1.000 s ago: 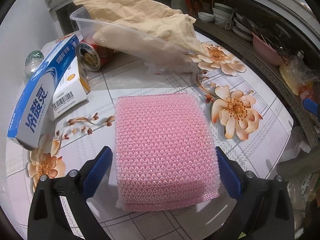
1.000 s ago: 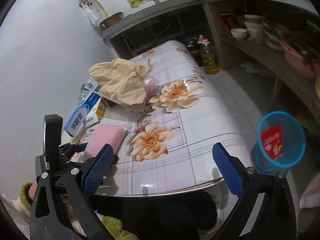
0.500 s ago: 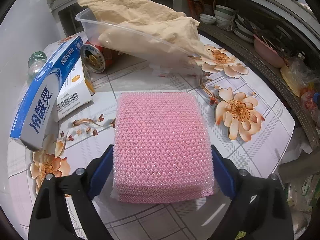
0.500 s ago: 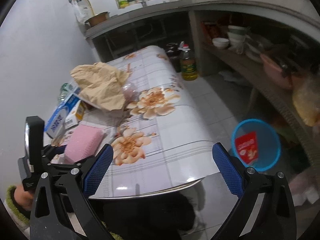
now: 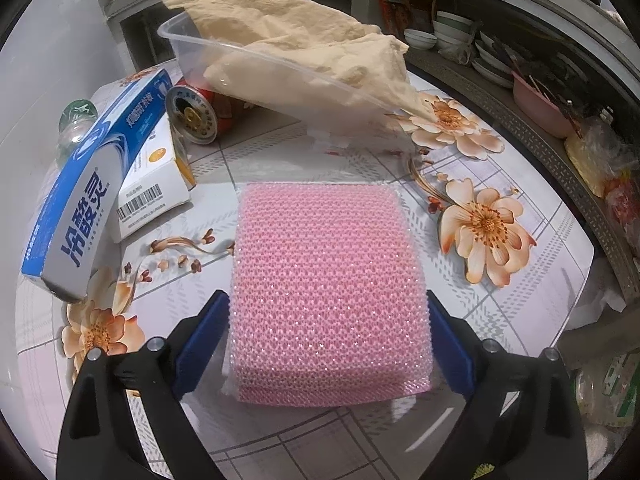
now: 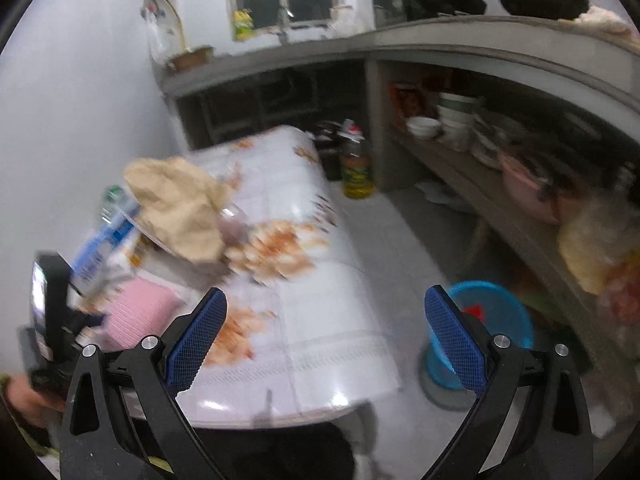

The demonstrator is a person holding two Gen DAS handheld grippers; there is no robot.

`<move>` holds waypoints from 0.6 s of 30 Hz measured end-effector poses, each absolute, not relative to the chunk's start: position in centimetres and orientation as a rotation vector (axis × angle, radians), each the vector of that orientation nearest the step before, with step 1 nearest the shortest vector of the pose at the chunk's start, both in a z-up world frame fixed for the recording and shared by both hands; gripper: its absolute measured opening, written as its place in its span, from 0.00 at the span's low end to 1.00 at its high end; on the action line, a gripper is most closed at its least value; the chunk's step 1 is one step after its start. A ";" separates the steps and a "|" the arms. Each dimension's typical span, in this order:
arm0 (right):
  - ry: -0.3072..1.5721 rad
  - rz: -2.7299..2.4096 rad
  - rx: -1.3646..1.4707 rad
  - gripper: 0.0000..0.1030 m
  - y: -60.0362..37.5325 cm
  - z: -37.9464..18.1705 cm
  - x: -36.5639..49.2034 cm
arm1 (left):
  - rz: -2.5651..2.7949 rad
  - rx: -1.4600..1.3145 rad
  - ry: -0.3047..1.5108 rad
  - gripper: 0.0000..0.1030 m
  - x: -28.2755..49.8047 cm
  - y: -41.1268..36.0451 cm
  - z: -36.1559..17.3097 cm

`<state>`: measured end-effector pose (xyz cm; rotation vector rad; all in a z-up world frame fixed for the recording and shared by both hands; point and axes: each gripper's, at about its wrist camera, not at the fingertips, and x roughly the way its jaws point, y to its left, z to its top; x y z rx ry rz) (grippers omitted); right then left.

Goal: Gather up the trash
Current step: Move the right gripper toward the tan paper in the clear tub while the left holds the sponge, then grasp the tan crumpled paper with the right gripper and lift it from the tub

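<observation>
A pink mesh sponge pack lies on the flowered table. My left gripper has its blue pads against both sides of the pack's near end, shut on it. The pack also shows, blurred, in the right wrist view, with the left gripper at it. My right gripper is open and empty, held in the air off the table's near edge. A blue trash basket stands on the floor to the right of the table.
A blue toothpaste box, a white box, a red can, a green-capped bottle and a clear tub holding crumpled brown paper crowd the table's far left. Shelves with bowls run along the right.
My left gripper has closed in on the pink sponge pack, from jaws wide of it to pads touching its sides. My right gripper has risen and swung, blurring its view.
</observation>
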<state>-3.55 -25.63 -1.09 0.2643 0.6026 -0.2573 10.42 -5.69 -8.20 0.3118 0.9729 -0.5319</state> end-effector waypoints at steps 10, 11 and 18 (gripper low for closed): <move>0.620 0.079 0.399 0.92 -25.8 1.6 7.0 | -0.506 0.280 0.936 0.79 11.1 -4.3 -8.0; 0.645 0.120 0.389 0.92 -25.0 1.5 8.8 | -0.508 0.280 0.932 0.79 11.1 -4.2 -8.0; 0.762 0.221 0.275 0.86 -20.2 0.0 17.3 | -0.522 0.275 0.911 0.78 11.0 -3.9 -8.1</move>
